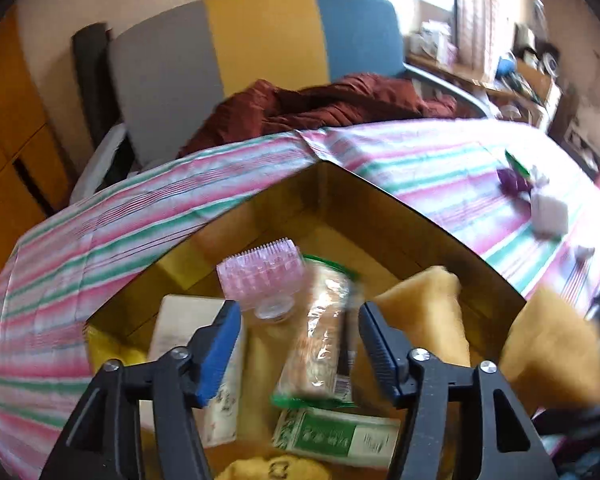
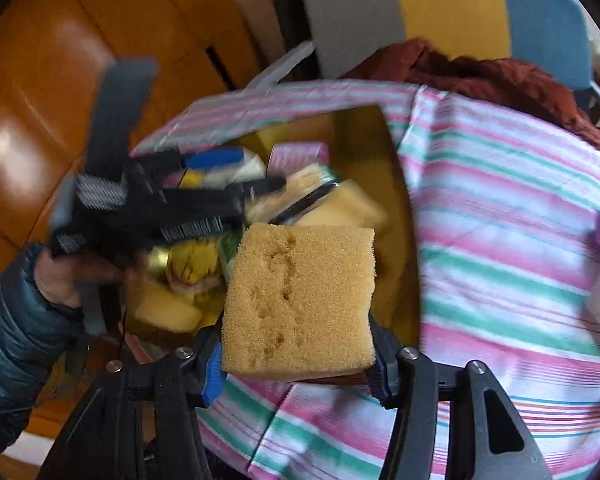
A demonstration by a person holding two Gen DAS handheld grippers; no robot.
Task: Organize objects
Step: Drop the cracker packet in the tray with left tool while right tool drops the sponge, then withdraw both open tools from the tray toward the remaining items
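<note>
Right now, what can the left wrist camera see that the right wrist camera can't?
Only the left wrist view shows the green-labelled packet low in the box, under the open left gripper.

Only the right wrist view shows the person's sleeve and the sponge clamped in the right gripper.

Both show the box, striped cloth, and pink brush.

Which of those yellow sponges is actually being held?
The big porous sponge clamped in the right tool, above the box; the others lie loose inside it.
</note>
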